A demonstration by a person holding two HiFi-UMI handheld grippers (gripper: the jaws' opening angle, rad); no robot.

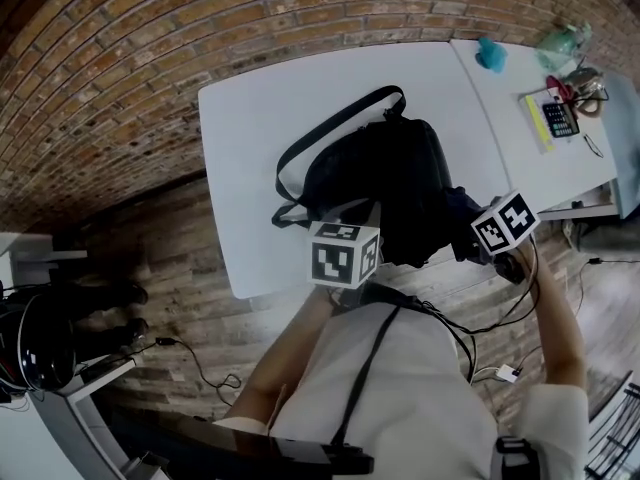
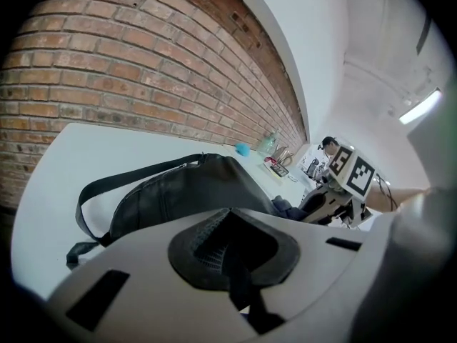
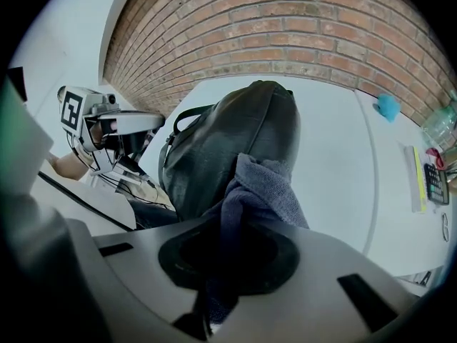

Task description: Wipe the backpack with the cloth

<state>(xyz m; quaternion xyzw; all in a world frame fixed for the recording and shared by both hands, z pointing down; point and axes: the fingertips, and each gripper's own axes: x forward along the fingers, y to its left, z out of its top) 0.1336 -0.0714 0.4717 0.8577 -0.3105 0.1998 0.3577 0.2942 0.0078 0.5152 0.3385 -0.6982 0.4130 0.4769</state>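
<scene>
One black soft backpack (image 1: 385,173) with looped strap, lying on my white rectangular table (image 1: 260,118); my left gripper (image 1: 343,253) at its near edge; my right gripper (image 1: 505,222) beside a dark blue cloth (image 1: 462,213); red brick wall (image 1: 150,28) behind.

The left grey plastic gripper (image 2: 232,256) is pointing forward with its jaws pressed together, empty. The right grey plastic gripper (image 3: 227,259) is pinching a blue-grey towelling cloth (image 3: 260,191). Both bare forearms are reaching forward.

Backpack (image 1: 400,183) is black, cloth (image 3: 260,191) blue-grey, table (image 1: 260,118) white, wall (image 1: 150,48) red-brown brick.
</scene>
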